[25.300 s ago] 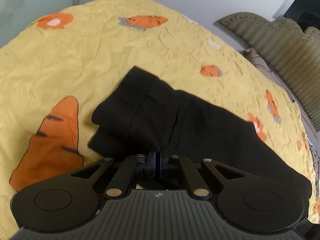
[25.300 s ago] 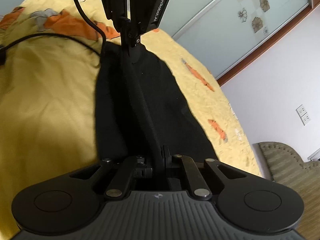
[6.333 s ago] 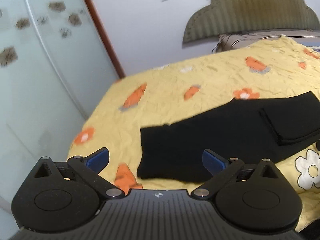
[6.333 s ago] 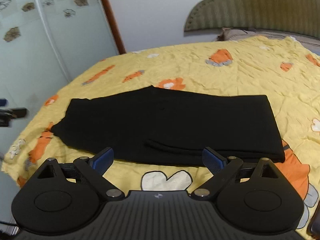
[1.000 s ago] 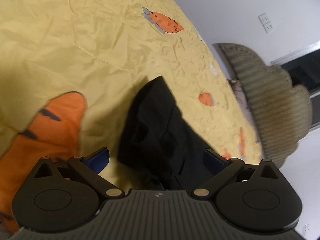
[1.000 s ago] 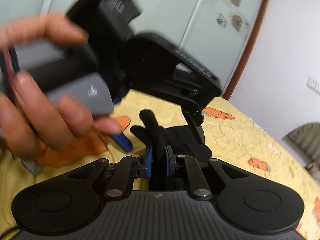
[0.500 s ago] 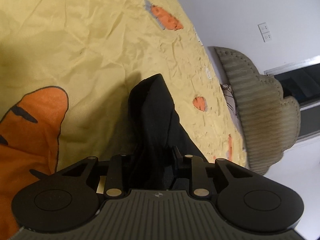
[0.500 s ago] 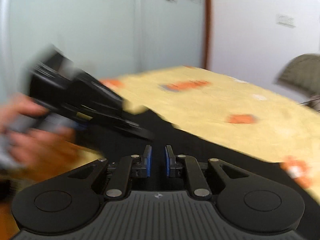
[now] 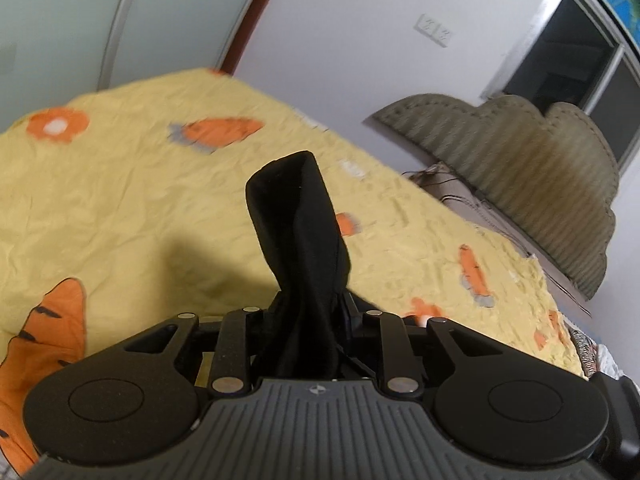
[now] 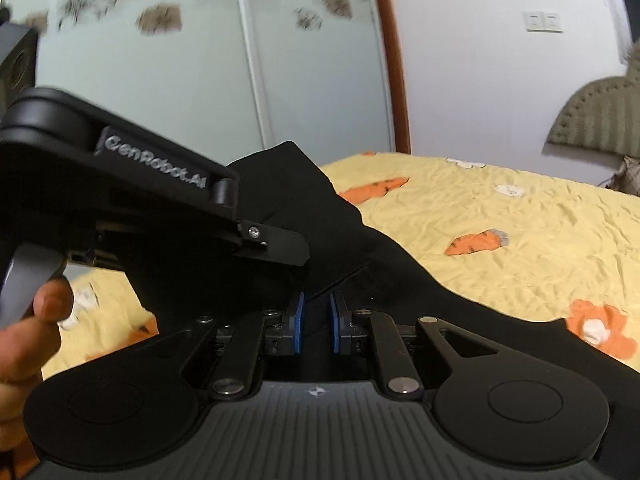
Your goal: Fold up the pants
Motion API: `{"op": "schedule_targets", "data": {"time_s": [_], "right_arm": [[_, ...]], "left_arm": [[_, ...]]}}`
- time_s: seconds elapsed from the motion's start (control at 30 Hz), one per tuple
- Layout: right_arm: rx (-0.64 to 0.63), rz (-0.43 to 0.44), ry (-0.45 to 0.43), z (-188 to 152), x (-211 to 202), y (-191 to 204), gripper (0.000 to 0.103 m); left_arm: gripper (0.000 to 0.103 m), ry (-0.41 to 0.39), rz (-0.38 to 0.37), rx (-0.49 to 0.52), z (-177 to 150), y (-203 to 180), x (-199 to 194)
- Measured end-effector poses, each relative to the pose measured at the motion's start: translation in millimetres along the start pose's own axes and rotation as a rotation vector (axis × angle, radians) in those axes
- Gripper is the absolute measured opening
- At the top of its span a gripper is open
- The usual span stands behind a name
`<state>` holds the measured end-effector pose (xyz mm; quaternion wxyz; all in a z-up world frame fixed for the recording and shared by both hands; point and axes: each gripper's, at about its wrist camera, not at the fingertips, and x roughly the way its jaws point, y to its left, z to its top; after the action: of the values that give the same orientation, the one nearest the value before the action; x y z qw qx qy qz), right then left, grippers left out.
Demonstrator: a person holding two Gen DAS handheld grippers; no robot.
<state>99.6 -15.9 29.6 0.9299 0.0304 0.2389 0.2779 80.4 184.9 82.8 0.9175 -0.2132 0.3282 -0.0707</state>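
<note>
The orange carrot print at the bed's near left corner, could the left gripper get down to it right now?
Probably not freely: the left gripper is closing on a bunched end of the black pants, so it would drag them onto the carrot print.

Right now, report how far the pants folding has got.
Done: both tongs have hold of one end of the black pants. In hand: left tongs closing on bunched fabric, right tongs clamped on it, that end lifted off the yellow bedspread. Left: carrying it over and laying it flat.
</note>
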Motion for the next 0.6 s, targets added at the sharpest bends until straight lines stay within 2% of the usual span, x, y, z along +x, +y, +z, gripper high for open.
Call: {"op": "schedule_targets", "data": {"time_s": [0.27,0.4,0.6], "right_arm": [[0.095,-0.021,-0.107,0.1,-68.7,-36.3,0.013],[0.187,-0.032,-0.137,-10.8,-106.9,-67.9,0.013],[0.365,-0.075,-0.183,-44.1,-166.0,-124.6,0.013]], "left_arm": [[0.021,-0.062,-0.028,0.189,-25.6,-90.5,-20.6],[0.021,-0.047,-0.066,0.274,-46.1,-134.5,-17.1],[0.021,0.003,-0.155,0.400,-84.1,-202.7,-0.9]]}}
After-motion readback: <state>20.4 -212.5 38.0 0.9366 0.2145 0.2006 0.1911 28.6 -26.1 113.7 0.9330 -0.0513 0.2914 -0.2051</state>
